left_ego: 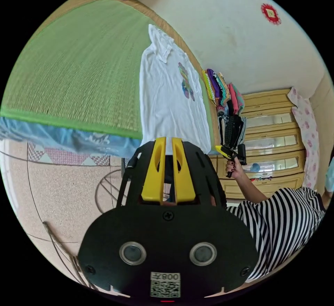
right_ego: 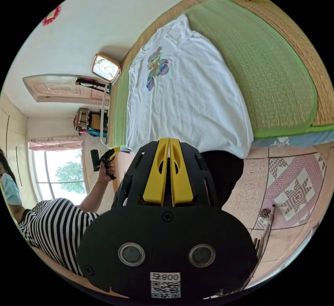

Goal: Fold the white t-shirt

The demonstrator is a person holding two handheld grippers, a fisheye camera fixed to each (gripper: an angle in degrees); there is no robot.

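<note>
1. The white t-shirt (left_ego: 170,97) lies spread flat on the green woven mat (left_ego: 76,69) of the bed, printed side up, collar at the far end by the wall and hem hanging just over the near edge in front of me.
2. My left gripper (left_ego: 168,147) hovers at the hem with its 2 yellow jaws a narrow slot apart and nothing between them.
3. My right gripper (right_ego: 169,146) is held up off the bed, its jaws almost touching at the tips, also empty. In the left gripper view I see it raised in my hand (left_ego: 236,171) to the right of the shirt, near the stack of folded clothes (left_ego: 222,92).
4. I judge the folding has not begun: the shirt shows no crease or doubled layer.
5. To start well, I would open both jaws wider, then take the hem at its 2 corners, 1 gripper each, pinching both layers of cloth together.
6. I would lift evenly and carry the hem toward the collar, keeping the side edges lined up so the print (right_ego: 156,66) stays unwrinkled.
7. The risk is catching only the top layer, which would drag the shirt askew on the mat.
</note>
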